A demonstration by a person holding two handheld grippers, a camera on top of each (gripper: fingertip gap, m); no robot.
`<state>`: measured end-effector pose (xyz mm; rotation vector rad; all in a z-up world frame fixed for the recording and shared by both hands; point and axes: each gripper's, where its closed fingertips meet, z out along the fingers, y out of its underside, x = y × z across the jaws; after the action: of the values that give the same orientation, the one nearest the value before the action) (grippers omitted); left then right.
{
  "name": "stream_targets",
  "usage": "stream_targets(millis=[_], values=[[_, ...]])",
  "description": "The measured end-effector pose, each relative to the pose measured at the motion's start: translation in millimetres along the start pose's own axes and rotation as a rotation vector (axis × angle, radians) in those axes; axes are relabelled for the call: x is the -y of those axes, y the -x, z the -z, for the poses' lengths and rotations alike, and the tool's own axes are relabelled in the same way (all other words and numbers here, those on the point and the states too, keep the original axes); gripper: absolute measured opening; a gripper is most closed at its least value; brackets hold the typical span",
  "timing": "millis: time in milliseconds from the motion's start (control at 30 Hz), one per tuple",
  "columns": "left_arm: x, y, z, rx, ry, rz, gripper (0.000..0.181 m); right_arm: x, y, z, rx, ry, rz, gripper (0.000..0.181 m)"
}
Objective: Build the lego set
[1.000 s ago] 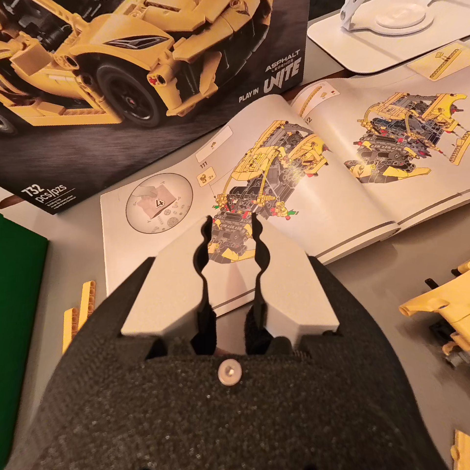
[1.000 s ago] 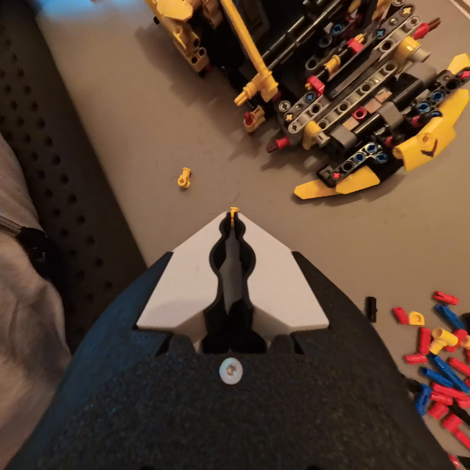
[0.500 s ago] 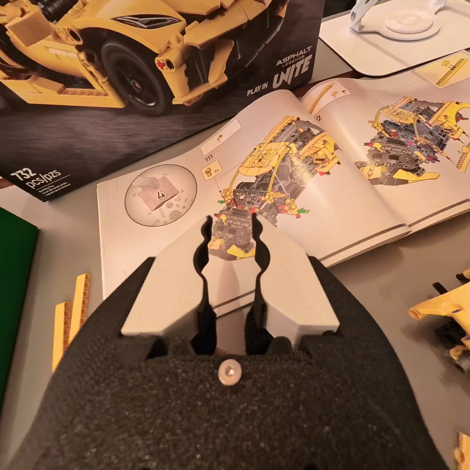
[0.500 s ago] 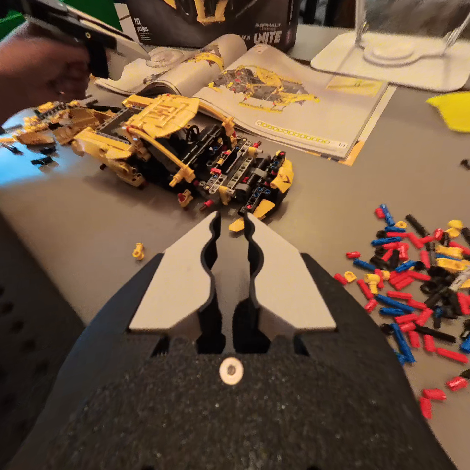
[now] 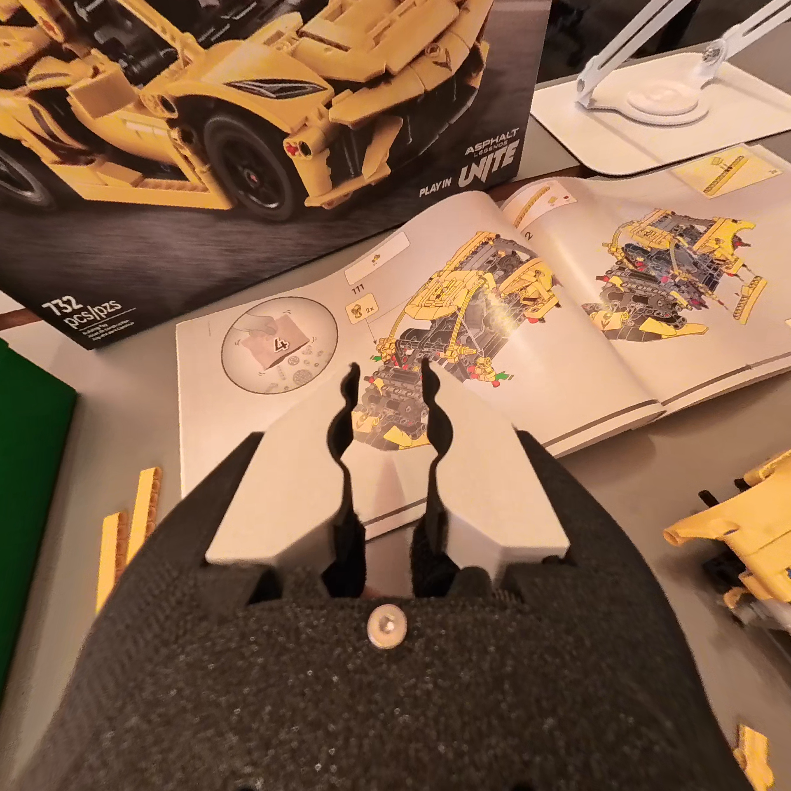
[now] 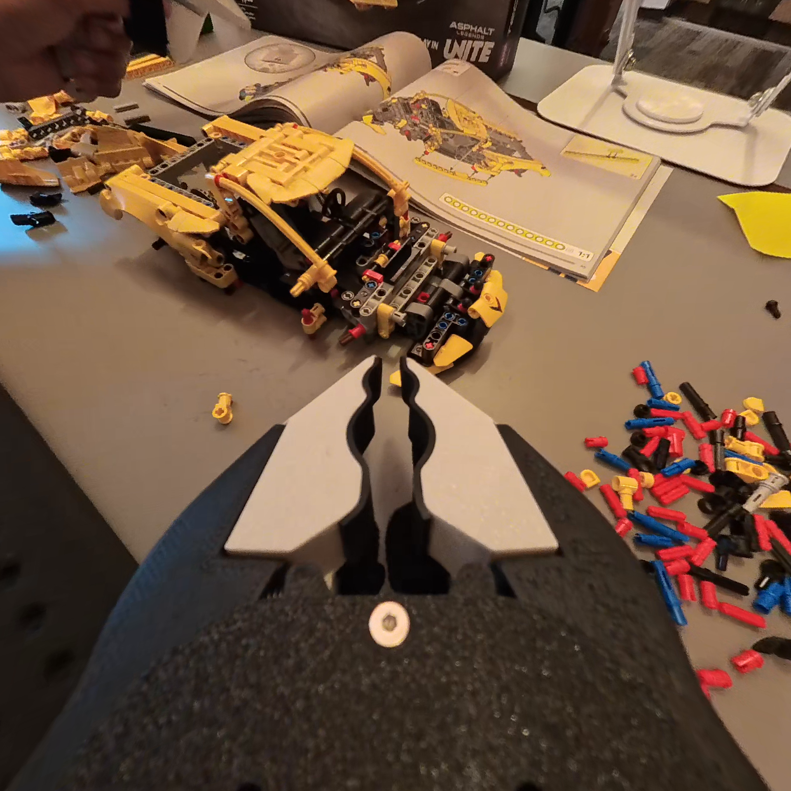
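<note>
The half-built yellow and black car model (image 6: 299, 222) stands on the grey table (image 6: 128, 342), just beyond my right gripper (image 6: 389, 361). That gripper's jaws stand slightly apart with nothing between them. A small yellow connector (image 6: 222, 406) lies on the table to its left. My left gripper (image 5: 388, 367) is open and empty, hovering over the open instruction booklet (image 5: 556, 342). A corner of the model (image 5: 736, 535) shows at the right edge of the left wrist view. A hand (image 6: 55, 51) holding the left gripper shows at the top left of the right wrist view.
A pile of red, blue, black and yellow pins (image 6: 706, 492) lies at the right. Loose yellow parts (image 6: 43, 150) lie at the far left. The set's box (image 5: 214, 150) stands behind the booklet. There are yellow beams (image 5: 128, 535), a green board (image 5: 30, 471) and a white stand (image 5: 642, 107). One gripper's finger ends stand about 40 cm off the other's. Measured from the fingertips, the small yellow connector (image 6: 222, 406) is 9 cm or so from the right gripper and 35 cm from the left.
My right gripper was shut on a tiny yellow piece and looked down at the table. It has opened and tilted up toward the model; the piece no longer shows. My left gripper shifted only slightly.
</note>
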<state>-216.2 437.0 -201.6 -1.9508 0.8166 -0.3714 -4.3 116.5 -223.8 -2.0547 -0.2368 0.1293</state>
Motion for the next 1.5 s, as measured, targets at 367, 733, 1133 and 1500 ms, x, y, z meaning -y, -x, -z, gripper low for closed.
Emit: stream_targets(millis=[367,733,1133,1500], values=[[13.1,-11.2,7.8,-0.018,-0.035,-0.013,0.028,-5.2,17.9,-2.3,0.138,0.048,-0.051,0.009],[25.6,-20.5,17.8,-0.008,-0.068,-0.069,0.028,-32.1,40.6,22.2,0.281,0.220,0.108,0.020],[43.5,-32.0,38.4,-0.024,-0.142,-0.137,0.028,-45.8,36.8,3.1,0.182,0.306,0.179,0.007],[8.0,-249.5,170.9,-0.835,-0.087,-0.253,0.027,29.4,85.5,19.4,0.481,-0.040,-0.021,0.007]])
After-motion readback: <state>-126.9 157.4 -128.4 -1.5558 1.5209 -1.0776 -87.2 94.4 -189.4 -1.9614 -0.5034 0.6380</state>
